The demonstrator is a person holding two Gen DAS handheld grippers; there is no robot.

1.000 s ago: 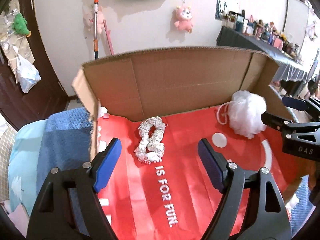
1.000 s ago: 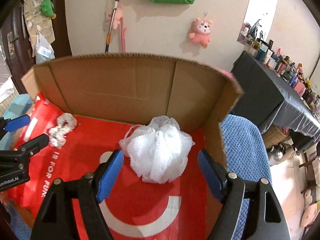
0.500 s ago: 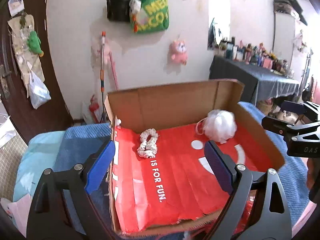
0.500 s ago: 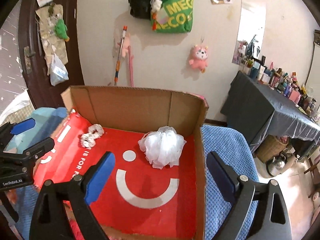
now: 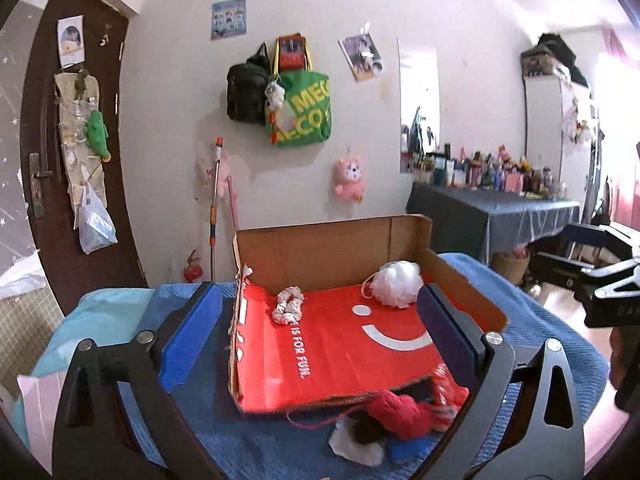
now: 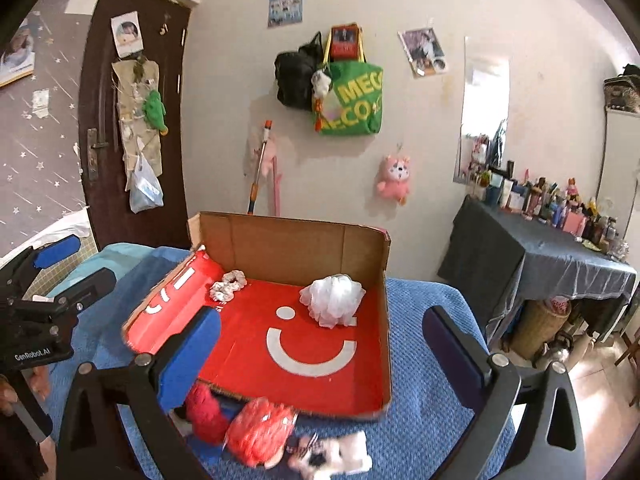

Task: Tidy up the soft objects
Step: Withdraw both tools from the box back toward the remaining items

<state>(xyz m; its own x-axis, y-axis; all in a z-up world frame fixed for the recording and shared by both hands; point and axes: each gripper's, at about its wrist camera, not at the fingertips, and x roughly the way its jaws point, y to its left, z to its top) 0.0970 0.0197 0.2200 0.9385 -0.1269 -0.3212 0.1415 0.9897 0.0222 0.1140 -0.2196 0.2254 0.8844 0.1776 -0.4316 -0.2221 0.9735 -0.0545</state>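
Left gripper jaws wide apart, empty | right gripper likewise | fluffy white mesh bath pouf in far right corner of red-lined cardboard box | white scrunchie far left | red yarn ball outside box's near edge.

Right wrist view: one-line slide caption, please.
Open right gripper above box holding white puff; red yarn outside.
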